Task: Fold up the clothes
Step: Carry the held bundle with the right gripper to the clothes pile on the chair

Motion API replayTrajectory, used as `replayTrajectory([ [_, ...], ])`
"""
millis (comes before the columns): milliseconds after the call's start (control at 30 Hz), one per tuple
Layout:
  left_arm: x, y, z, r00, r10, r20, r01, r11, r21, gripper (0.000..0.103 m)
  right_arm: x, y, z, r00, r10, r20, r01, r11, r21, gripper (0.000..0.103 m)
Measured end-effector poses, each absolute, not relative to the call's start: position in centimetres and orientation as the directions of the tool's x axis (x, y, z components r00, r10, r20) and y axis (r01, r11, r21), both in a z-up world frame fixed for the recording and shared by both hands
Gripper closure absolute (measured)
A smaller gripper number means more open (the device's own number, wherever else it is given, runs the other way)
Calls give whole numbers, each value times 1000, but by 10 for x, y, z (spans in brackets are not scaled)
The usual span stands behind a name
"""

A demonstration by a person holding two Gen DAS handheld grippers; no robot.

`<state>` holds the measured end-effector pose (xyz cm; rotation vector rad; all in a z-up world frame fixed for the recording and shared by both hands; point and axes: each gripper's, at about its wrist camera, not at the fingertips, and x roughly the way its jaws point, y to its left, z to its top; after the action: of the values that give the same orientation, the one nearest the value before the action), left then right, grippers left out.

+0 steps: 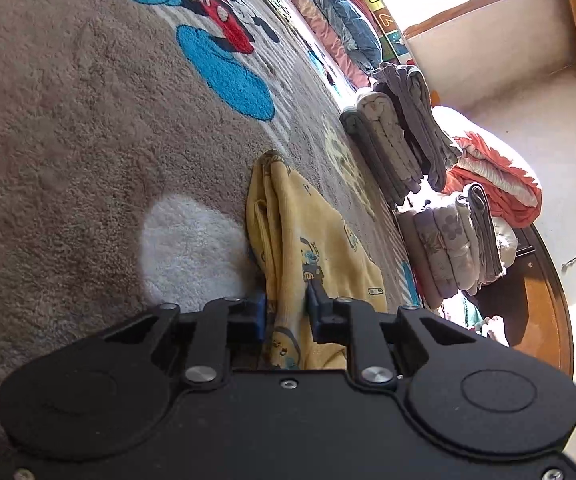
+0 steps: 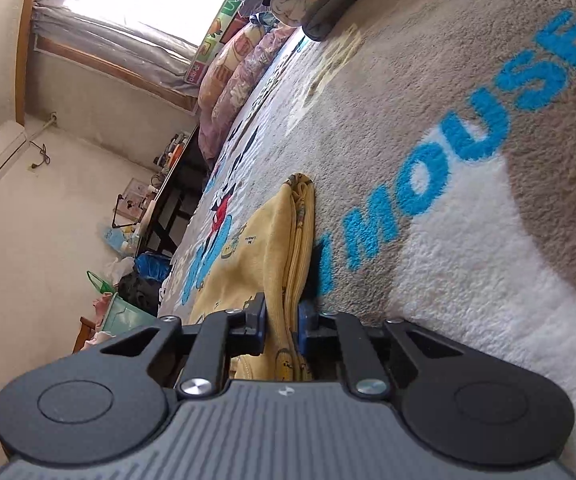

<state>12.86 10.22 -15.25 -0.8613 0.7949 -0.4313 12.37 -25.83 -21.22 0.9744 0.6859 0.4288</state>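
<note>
Left gripper [image 1: 286, 312] and right gripper [image 2: 282, 320] each pinch the bunched yellow garment [image 1: 307, 240] between nearly closed fingers. The garment lies on a grey cartoon-print blanket [image 1: 68, 140], folded piles [image 1: 399, 148] beyond.

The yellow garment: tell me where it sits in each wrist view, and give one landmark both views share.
Left wrist view: the yellow garment runs from lower centre up to mid-frame, pinched in the left tool.
Right wrist view: it lies lower centre, left of the blue lettering, pinched in the right tool.
Shared landmark: the red-shorts cartoon mouse on the carpet.
</note>
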Motion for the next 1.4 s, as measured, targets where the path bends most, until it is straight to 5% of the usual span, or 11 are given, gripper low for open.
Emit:
replayTrajectory([
  [533, 81, 171, -99, 780, -584, -223, 147, 518, -843, 90, 124, -237, -156, 708, 700, -94, -206, 332, 920, 89],
  [967, 10, 354, -16, 980, -159, 121, 186, 507, -841, 90, 228, -40, -45, 418, 906, 63, -462, 153, 873, 89],
  [1300, 3, 474, 19, 970, 128, 205, 109, 525, -844, 90, 278, 169, 36, 110, 993, 45, -570, 26, 821, 90],
  [1400, 21, 505, 18, 968, 199, 156, 38, 495, -868, 88, 291, 218, 51, 53, 997, 48, -580, -8, 815, 89],
])
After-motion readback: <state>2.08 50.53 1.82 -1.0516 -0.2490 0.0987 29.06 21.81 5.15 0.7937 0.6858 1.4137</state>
